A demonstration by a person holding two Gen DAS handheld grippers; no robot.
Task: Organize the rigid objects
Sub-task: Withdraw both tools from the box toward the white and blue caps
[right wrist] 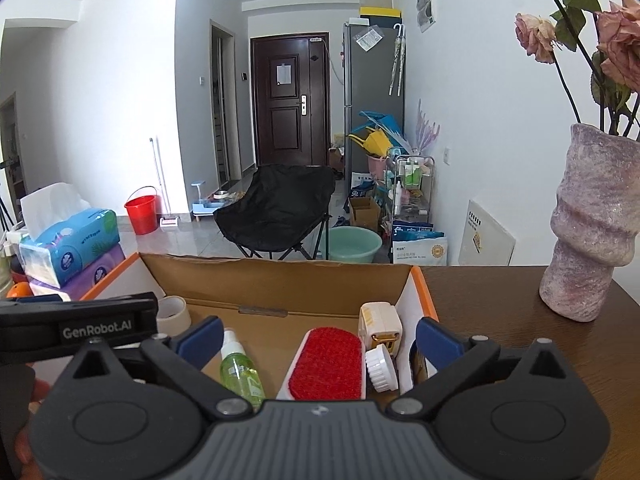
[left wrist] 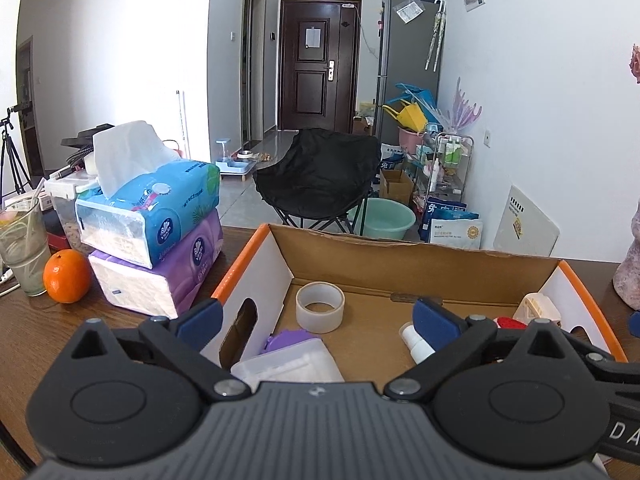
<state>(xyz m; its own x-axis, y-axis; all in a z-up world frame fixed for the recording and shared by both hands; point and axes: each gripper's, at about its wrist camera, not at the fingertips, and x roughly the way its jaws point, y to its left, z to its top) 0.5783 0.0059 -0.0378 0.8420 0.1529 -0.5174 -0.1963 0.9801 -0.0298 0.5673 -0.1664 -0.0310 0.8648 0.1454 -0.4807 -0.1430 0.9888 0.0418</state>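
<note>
We record one cardboard box (left wrist: pixel 400 258), open-topped, brown inside, with white side walls, orange rims and an oval hand-hole, standing on a dark wood-grain worktop (left wrist: pixel 48 320).

Contents, left gripper's view: a translucent tape roll (left wrist: pixel 320 307), upright on its edge ring; a frosted plastic case (left wrist: pixel 288 364) with a purple lid part; a white cap of a small bottle (left wrist: pixel 416 342).

Contents, right gripper's view: a green clear spray bottle (right wrist: pixel 240 372) lying flat; a brush (right wrist: pixel 326 364) with a red fuzzy oval pad on a white body; a round white ribbed cap (right wrist: pixel 381 369); a cream boxy gadget (right wrist: pixel 380 324) with a gold clip.

We note the left gripper (left wrist: pixel 318 320) and right gripper (right wrist: pixel 318 340) both spread wide over the box with blue pads, nothing between them. One black bar reads "GenRobot.AI".

Beside the box: stacked soft tissue packs (left wrist: pixel 156 236), blue over purple; an orange (left wrist: pixel 67 276); a speckled pink ridged vase (right wrist: pixel 588 228) with dried roses.
</note>
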